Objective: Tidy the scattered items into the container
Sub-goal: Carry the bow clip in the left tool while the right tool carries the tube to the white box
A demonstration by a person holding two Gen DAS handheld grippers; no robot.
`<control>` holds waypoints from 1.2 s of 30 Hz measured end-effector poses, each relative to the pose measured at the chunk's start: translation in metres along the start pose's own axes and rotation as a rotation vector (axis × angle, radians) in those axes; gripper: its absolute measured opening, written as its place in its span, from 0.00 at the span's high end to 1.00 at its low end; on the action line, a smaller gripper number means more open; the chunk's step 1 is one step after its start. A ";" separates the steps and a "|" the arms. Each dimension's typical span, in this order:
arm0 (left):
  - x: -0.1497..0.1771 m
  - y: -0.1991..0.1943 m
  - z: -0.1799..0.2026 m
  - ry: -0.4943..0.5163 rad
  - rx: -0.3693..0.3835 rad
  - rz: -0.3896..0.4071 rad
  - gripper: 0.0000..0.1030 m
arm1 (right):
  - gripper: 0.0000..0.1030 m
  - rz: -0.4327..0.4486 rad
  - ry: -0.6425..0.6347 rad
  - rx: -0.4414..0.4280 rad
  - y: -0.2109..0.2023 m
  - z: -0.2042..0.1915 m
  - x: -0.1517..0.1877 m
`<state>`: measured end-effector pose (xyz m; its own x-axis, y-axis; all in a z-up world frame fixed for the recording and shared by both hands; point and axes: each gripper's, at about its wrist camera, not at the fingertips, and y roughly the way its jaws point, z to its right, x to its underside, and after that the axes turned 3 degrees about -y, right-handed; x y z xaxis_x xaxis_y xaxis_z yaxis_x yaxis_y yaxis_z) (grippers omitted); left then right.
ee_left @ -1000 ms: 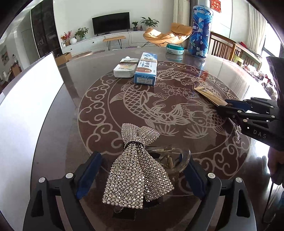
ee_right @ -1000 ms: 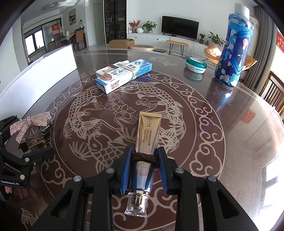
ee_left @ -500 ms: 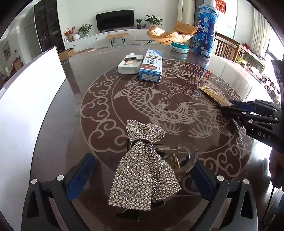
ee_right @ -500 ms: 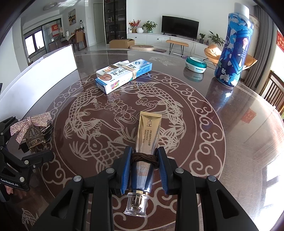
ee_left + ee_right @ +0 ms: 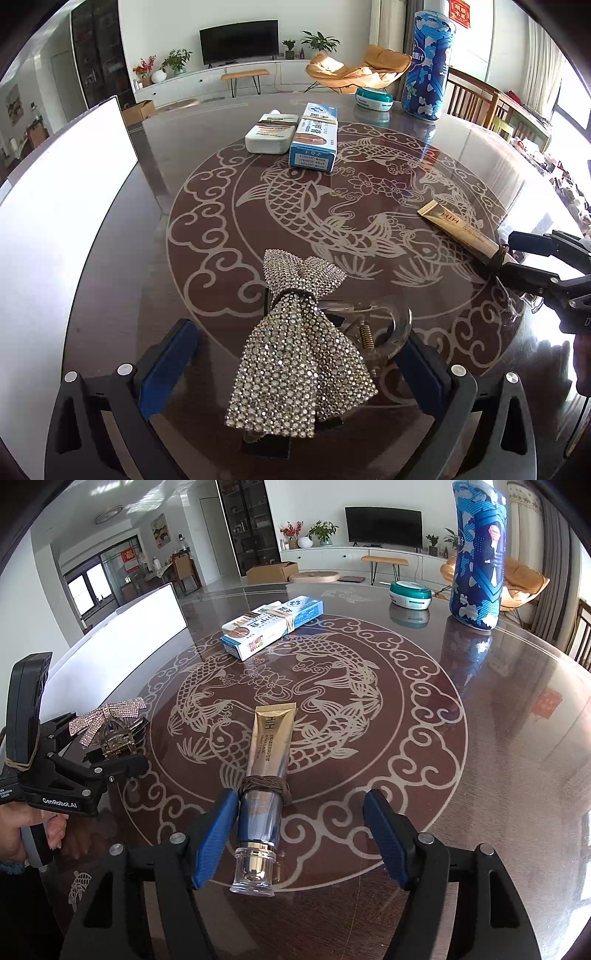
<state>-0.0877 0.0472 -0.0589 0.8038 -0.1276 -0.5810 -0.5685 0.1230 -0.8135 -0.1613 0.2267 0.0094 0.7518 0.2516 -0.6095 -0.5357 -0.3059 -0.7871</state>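
Jaws spread on both your grippers: the right gripper [image 5: 299, 834], just opening, straddles the gold tube [image 5: 266, 775] on the tabletop [image 5: 480, 738]; the left gripper [image 5: 299, 373] brackets the rhinestone bow clip [image 5: 295, 354]. Next, close, then lift toward the white container [image 5: 55, 229].

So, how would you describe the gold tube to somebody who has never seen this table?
Look at the round table with the fish pattern under glass. On the near part of the pattern, between the open right tongs, lies the gold tube. Unlike the boxes further back, it is slim, with a clear cap and a brown cord wound round it.
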 end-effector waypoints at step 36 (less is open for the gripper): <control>-0.006 -0.190 -0.161 -0.221 -0.013 0.218 0.53 | 0.71 0.098 -0.223 -0.322 -0.055 -0.163 -0.158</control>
<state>-0.0130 -0.1336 0.0946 0.6804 0.1176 -0.7233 -0.7328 0.1109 -0.6713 -0.1882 0.0539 0.1644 0.5822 0.3890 -0.7140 -0.4262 -0.6018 -0.6754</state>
